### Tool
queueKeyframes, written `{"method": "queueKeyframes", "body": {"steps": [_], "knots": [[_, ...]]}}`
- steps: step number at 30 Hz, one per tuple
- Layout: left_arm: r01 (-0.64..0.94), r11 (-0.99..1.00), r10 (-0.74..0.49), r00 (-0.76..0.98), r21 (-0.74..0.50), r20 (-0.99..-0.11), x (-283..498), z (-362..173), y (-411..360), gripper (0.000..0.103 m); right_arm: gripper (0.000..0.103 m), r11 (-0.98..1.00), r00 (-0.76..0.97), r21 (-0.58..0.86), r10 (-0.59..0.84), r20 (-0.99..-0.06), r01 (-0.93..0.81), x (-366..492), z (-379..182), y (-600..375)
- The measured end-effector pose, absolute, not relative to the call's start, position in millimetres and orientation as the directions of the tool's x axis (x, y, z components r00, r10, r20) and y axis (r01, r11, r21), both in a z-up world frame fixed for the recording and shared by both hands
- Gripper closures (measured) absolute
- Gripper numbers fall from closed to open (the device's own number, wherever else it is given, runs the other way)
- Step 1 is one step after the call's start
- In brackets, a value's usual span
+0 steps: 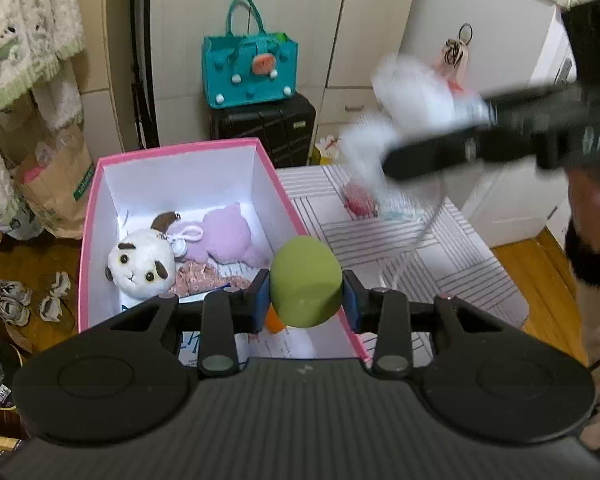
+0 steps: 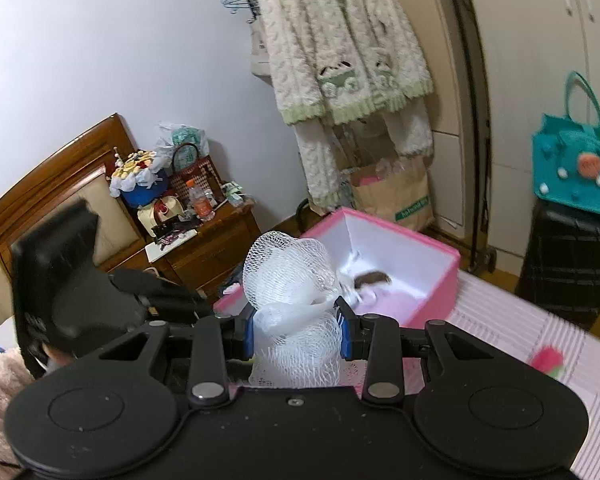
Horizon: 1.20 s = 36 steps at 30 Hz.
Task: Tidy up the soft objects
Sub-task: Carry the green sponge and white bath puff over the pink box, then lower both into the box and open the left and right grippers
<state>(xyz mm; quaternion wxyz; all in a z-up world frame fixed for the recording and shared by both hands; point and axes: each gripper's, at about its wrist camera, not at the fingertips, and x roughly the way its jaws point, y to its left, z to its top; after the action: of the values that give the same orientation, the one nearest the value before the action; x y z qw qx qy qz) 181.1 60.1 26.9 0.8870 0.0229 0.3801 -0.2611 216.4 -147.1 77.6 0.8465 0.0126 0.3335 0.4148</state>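
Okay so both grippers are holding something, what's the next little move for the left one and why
Probably open the left gripper and drop the green sponge: it is already pinched right over the pink box, where a white plush and a purple plush lie.

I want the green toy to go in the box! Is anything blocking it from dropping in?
Nothing visible blocks it. The left claw holds the green toy right above the pink box, near its edge. The box is open, and the panda plush and purple plush lie farther back inside.
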Motion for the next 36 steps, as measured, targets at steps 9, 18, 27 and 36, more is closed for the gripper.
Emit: {"method": "queueKeyframes", "body": {"steps": [9, 18, 27, 36], "knots": [[0.492, 0.843, -0.460, 0.446, -0.219, -0.768, 216.4, -20.4, 62.1, 0.067, 0.061, 0.637, 0.411, 0.296, 0.720, -0.559, -0.712, 259.9, 66.2, -103.5], [0.485, 0.828, -0.470, 0.328, -0.281, -0.819, 243.0, -57.3, 55.9, 0.066, 0.060, 0.706, 0.373, 0.287, 0.622, -0.689, -0.647, 299.3, -6.6, -82.2], [0.461, 0.834, -0.467, 0.298, -0.303, -0.832, 251.2, -69.5, 49.5, 0.055, 0.043, 0.750, 0.400, 0.177, 0.518, -0.756, -0.637, 308.5, -34.4, -68.9], [0.464, 0.857, -0.423, 0.384, -0.224, -0.821, 234.7, -51.0, 57.5, 0.042, 0.040, 0.759, 0.458, 0.170, 0.538, -0.707, -0.628, 291.8, -12.8, -91.1]]}}
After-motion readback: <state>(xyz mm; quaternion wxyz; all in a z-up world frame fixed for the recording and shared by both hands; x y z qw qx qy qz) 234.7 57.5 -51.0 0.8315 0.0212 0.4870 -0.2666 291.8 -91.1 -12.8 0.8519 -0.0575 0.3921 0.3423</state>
